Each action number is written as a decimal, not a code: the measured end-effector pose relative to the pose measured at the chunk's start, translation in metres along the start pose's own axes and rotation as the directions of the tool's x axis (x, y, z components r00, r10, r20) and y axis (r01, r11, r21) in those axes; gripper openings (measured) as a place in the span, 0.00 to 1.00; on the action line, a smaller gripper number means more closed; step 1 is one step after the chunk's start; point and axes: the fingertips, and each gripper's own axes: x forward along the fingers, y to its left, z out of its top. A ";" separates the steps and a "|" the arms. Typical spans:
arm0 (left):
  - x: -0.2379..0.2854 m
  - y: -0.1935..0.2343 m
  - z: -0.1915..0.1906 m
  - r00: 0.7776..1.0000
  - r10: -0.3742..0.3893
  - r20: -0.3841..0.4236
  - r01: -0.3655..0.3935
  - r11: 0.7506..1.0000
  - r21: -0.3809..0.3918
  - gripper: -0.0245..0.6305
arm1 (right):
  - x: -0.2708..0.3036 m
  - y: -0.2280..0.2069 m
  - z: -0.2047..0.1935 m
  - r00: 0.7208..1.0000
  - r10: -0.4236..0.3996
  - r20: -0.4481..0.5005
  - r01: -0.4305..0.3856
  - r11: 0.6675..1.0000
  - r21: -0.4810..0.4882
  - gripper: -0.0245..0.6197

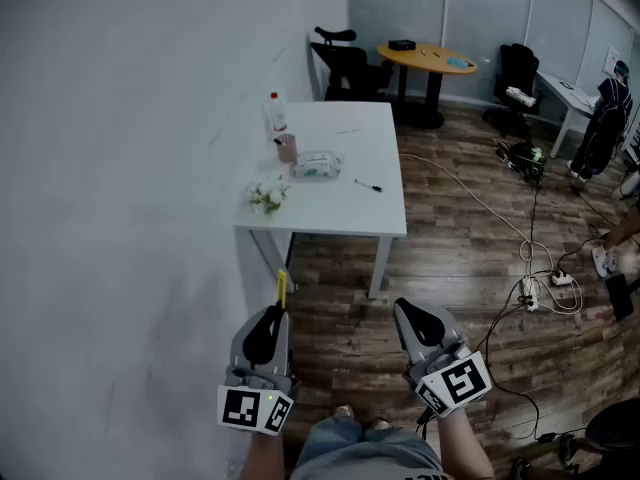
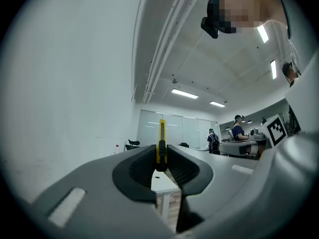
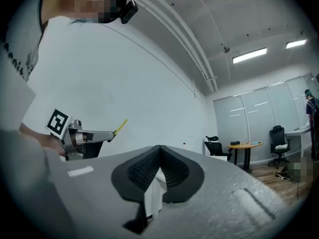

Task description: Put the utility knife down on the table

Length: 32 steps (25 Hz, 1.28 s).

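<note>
A slim yellow utility knife (image 1: pixel 282 288) stands up out of my left gripper (image 1: pixel 268 320), which is shut on it low at the left of the head view. In the left gripper view the knife (image 2: pixel 161 143) sits pinched between the two dark pads and points up and away. My right gripper (image 1: pixel 415 318) is beside it, shut with nothing between its jaws. The right gripper view shows its pads (image 3: pixel 160 169) meeting, with the left gripper (image 3: pixel 82 136) and the knife tip (image 3: pixel 121 126) off to the left. The white table (image 1: pixel 385 213) stands ahead, well beyond both grippers.
On the table are a bottle (image 1: pixel 273 111), a cup (image 1: pixel 287 149), a wipes pack (image 1: pixel 317 165), white flowers (image 1: pixel 267 196) and a pen (image 1: pixel 367 184). A white wall (image 1: pixel 130 168) runs along the left. Cables and a power strip (image 1: pixel 530 290) lie on the wooden floor; chairs and a round table (image 1: pixel 428 58) stand behind.
</note>
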 end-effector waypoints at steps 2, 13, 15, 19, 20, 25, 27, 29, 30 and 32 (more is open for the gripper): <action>0.000 0.002 -0.001 1.000 0.000 0.001 0.000 1.000 0.000 0.16 | 0.002 0.001 -0.001 1.000 -0.001 0.001 0.001 1.000 0.001 0.03; 0.005 0.016 -0.001 1.000 -0.014 -0.002 0.014 1.000 -0.007 0.16 | 0.016 0.005 -0.002 1.000 -0.015 -0.009 0.015 1.000 -0.007 0.03; 0.008 0.021 -0.001 1.000 -0.018 -0.003 0.017 1.000 -0.010 0.16 | 0.020 0.005 -0.002 1.000 -0.022 -0.010 0.022 1.000 -0.007 0.03; 0.014 0.028 -0.003 0.999 -0.032 -0.003 0.032 0.999 -0.012 0.16 | 0.026 0.003 -0.002 0.999 -0.043 0.002 0.043 0.999 0.004 0.03; 0.015 0.030 -0.004 0.999 -0.039 -0.002 0.039 0.999 -0.012 0.16 | 0.028 0.003 -0.003 0.999 -0.046 0.004 0.046 0.999 0.008 0.03; 0.025 0.040 -0.008 0.998 -0.068 -0.002 0.068 0.998 -0.016 0.16 | 0.037 0.006 -0.004 0.999 -0.054 0.009 0.054 0.999 0.005 0.03; 0.030 0.043 -0.010 0.997 -0.074 -0.001 0.074 0.997 -0.021 0.16 | 0.040 0.005 -0.006 0.998 -0.056 0.009 0.056 0.998 0.010 0.03; 0.035 0.046 -0.012 0.997 -0.079 -0.003 0.079 0.997 -0.024 0.16 | 0.044 0.003 -0.008 0.998 -0.060 0.004 0.060 0.998 0.012 0.03; 0.037 0.047 -0.012 0.997 -0.081 -0.003 0.081 0.996 -0.025 0.16 | 0.046 0.002 -0.008 0.998 -0.062 0.003 0.062 0.998 0.012 0.03; 0.044 0.049 -0.014 0.996 -0.084 -0.004 0.084 0.996 -0.031 0.16 | 0.050 -0.002 -0.008 0.998 -0.064 0.001 0.064 0.998 0.012 0.03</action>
